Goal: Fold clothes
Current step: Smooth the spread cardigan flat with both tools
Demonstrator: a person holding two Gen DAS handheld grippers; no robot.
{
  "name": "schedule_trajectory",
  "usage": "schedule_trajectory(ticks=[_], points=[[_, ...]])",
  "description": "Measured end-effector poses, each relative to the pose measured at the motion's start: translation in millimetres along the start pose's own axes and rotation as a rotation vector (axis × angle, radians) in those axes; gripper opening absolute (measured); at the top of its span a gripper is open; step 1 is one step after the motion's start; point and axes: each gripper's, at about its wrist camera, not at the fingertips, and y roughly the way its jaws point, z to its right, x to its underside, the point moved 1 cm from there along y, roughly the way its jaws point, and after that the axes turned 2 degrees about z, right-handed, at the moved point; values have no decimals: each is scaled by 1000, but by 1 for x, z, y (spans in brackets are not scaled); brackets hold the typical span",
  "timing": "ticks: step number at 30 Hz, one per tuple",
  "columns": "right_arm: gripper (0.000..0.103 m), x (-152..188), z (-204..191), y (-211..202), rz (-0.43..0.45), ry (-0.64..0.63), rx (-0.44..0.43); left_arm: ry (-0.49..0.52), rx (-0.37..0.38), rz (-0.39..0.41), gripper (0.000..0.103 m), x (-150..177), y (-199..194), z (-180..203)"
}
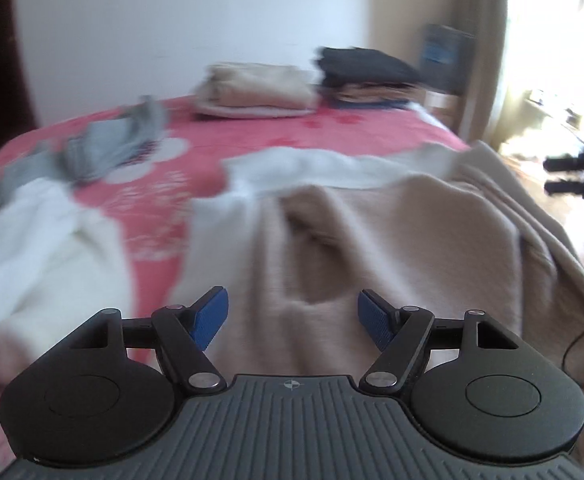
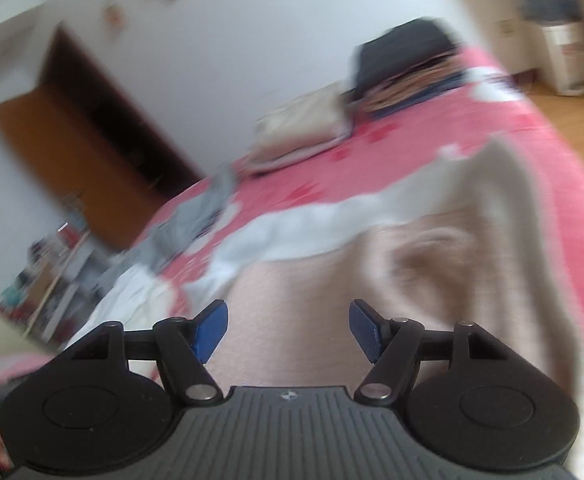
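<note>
A beige knit garment (image 1: 391,236) lies spread and rumpled on the pink bed (image 1: 292,132), with a white garment (image 1: 311,164) under its far edge. My left gripper (image 1: 293,318) is open and empty, just above the beige garment's near part. My right gripper (image 2: 288,328) is open and empty over the same beige garment (image 2: 331,268). The right gripper also shows at the far right of the left wrist view (image 1: 571,174). Both views are blurred.
A white cloth (image 1: 44,248) and a grey garment (image 1: 104,148) lie at the left of the bed. Folded stacks, beige (image 1: 256,88) and dark (image 1: 367,72), sit at the far edge. A brown door (image 2: 72,140) and wooden floor (image 2: 571,120) flank the bed.
</note>
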Motion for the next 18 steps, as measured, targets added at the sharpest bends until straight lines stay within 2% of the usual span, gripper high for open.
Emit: schedule_trajectory(ticks=[2, 4, 5, 6, 8, 12, 15, 17, 18], points=[[77, 2, 18, -34, 43, 39, 98, -47, 110, -60, 72, 5, 17, 8], [87, 4, 35, -68, 86, 78, 197, -66, 170, -101, 72, 12, 28, 14], [94, 7, 46, -83, 101, 104, 238, -64, 172, -113, 72, 15, 31, 15], [97, 17, 58, -91, 97, 142, 260, -62, 170, -123, 72, 18, 33, 17], [98, 38, 80, -94, 66, 211, 293, -57, 166, -143, 72, 24, 38, 19], [98, 66, 100, -53, -66, 215, 340, -47, 155, -179, 72, 36, 43, 24], [98, 70, 97, -19, -132, 69, 393, -26, 134, -188, 72, 42, 38, 30], [98, 74, 96, -6, -159, 22, 392, -18, 127, -193, 72, 45, 35, 33], [101, 76, 96, 1, -170, 19, 397, -14, 124, -196, 72, 46, 33, 35]])
